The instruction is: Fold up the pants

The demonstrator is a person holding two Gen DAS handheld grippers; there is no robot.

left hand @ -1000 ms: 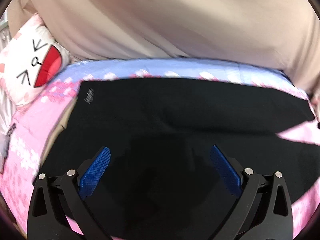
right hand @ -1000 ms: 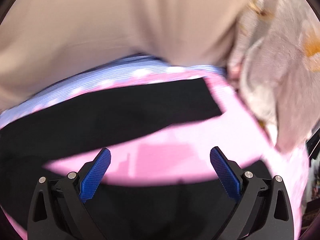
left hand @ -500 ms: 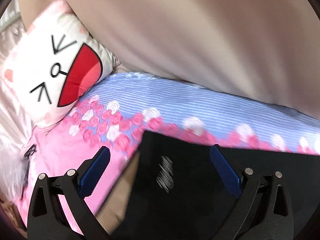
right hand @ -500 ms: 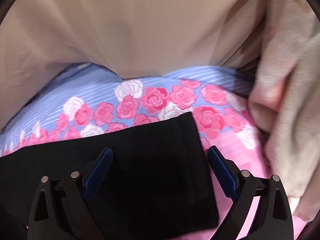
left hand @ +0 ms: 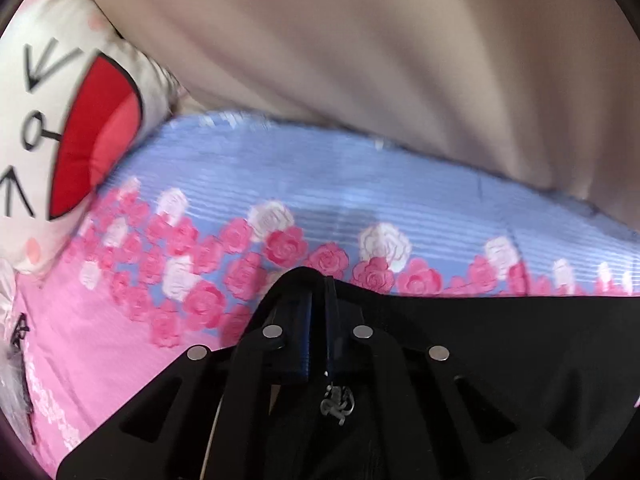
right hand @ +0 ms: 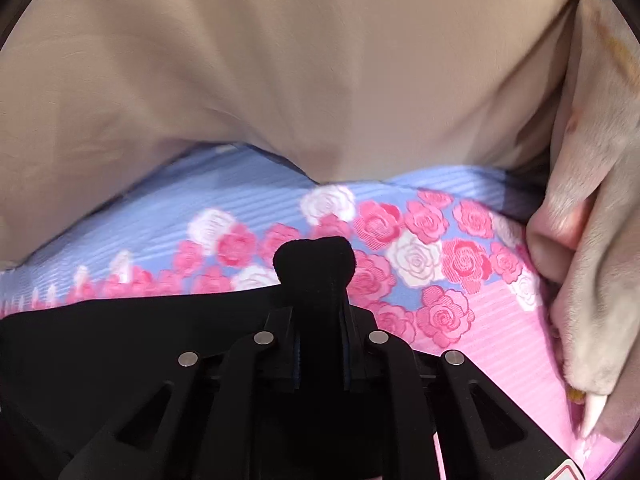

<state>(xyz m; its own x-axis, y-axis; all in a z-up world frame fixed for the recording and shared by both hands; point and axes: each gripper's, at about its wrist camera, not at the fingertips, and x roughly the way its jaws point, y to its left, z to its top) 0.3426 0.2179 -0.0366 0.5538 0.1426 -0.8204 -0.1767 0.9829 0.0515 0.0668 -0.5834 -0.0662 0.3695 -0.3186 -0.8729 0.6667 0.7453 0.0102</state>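
Note:
The black pants (left hand: 500,344) lie flat on a pink and blue rose-print bed sheet (left hand: 360,200). My left gripper (left hand: 318,308) is shut on the far left corner of the pants, with black cloth bunched over the fingertips. A small grey logo (left hand: 338,400) on the pants shows just below the jaws. In the right wrist view the pants (right hand: 120,344) stretch off to the left. My right gripper (right hand: 318,280) is shut on their far right corner, and a knob of black cloth sticks out past the fingertips.
A beige curtain (left hand: 400,60) hangs along the far edge of the bed. A white cushion with a red mouth (left hand: 60,120) sits at the far left. A beige fluffy blanket (right hand: 592,240) lies bunched at the right, close to my right gripper.
Both grippers were open above the far corners of the pants half a second ago. Both have dropped onto the corners and shut on the cloth.

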